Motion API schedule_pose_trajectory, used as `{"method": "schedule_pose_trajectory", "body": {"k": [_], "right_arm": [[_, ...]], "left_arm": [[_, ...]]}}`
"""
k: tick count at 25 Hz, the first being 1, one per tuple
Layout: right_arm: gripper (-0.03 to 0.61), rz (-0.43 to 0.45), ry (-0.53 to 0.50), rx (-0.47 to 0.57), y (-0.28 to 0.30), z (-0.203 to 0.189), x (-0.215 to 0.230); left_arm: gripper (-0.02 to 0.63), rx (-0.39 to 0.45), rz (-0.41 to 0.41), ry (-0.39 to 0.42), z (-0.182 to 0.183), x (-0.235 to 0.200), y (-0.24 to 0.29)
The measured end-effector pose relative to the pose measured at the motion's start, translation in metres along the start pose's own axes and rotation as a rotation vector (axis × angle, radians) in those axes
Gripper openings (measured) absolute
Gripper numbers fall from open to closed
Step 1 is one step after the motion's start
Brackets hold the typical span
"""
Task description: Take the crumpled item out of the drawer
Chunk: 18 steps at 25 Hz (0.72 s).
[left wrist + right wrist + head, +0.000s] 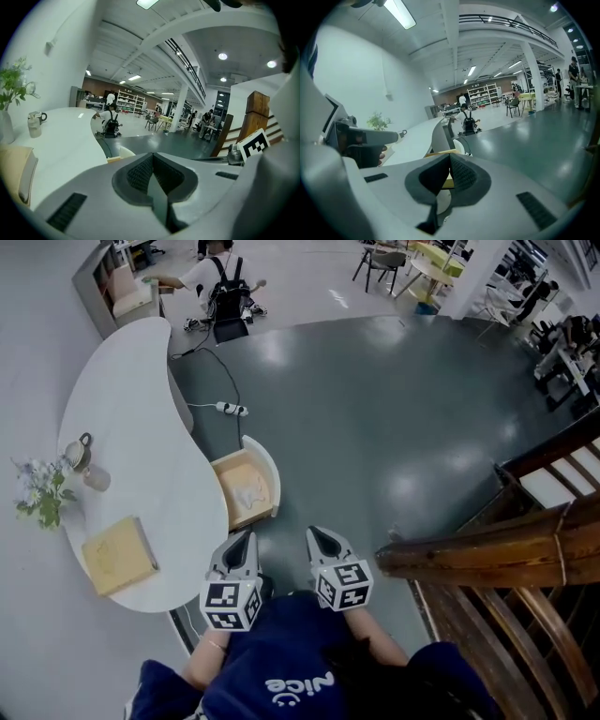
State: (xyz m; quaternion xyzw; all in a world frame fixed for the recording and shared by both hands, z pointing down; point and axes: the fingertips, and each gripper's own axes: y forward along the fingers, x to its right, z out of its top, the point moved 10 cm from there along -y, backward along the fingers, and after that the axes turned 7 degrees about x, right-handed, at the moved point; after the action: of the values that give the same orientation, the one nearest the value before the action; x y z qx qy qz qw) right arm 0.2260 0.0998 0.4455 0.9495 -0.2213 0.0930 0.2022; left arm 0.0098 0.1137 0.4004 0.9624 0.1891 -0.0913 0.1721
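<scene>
We judge this the approach: left gripper (246, 540) and right gripper (317, 536) fingers are together, empty. Ahead of them lies the open drawer (272, 474) with the crumpled item (250, 491); next, part fingers and reach in.

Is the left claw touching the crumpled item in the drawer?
Apart. Head view: left claw sits outside the open drawer; its rim lies between claw and crumpled item.

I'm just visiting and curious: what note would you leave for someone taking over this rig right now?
Left gripper: jaws shut, empty.
Right gripper: jaws shut, empty.
The drawer in the white table stands open, the crumpled item lying inside, ahead of both grippers.
Done: drawer open.
To do: open a gripper's jaws, reach in, grip the item, lift it out.
</scene>
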Motion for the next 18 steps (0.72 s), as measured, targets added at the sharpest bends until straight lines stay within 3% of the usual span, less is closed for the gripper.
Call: {"method": "schedule_pose_trajectory", "body": {"k": [8, 18], "right_arm": [[0.008, -0.015, -0.047, -0.048, 0.061, 0.015, -0.038], [0.008, -0.072, -0.058, -0.085, 0.1, 0.026, -0.06]], "left_arm": [[0.005, 0.05, 0.014, 0.05, 0.031, -0.074, 0.02], [0.005, 0.029, -0.063, 0.035, 0.04, -0.126, 0.036]]}}
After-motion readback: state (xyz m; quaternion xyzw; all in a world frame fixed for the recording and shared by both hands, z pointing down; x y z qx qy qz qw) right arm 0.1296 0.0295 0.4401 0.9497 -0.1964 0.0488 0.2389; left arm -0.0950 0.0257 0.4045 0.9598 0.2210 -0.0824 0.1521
